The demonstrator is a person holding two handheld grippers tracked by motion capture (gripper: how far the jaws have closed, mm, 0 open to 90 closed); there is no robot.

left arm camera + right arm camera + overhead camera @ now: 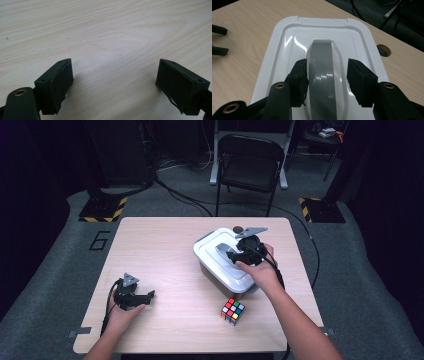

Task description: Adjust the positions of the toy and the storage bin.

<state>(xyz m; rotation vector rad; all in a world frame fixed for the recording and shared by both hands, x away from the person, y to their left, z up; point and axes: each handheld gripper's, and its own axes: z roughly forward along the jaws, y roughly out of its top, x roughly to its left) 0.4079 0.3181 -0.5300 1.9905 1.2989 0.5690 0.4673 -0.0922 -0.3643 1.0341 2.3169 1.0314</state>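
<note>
A white lidded container (212, 251) stands on the wooden table (160, 245), right of centre. Its lid (284, 50) carries a grey arched handle (322, 62). My right gripper (328, 75) is over the lid with its jaws on either side of that handle. The left pad (299, 75) is close against the handle's edge, and the right pad (359, 80) stands clear of it. In the high view the right gripper (236, 254) sits on top of the lid. My left gripper (149, 295) rests open near the table's front left, and nothing lies between its pads (60, 85).
A Rubik's cube (233, 311) lies on the table in front of the container. A cable hole (384, 50) is in the table behind the box. A black folding chair (250, 165) stands beyond the far edge. Cables run across the floor.
</note>
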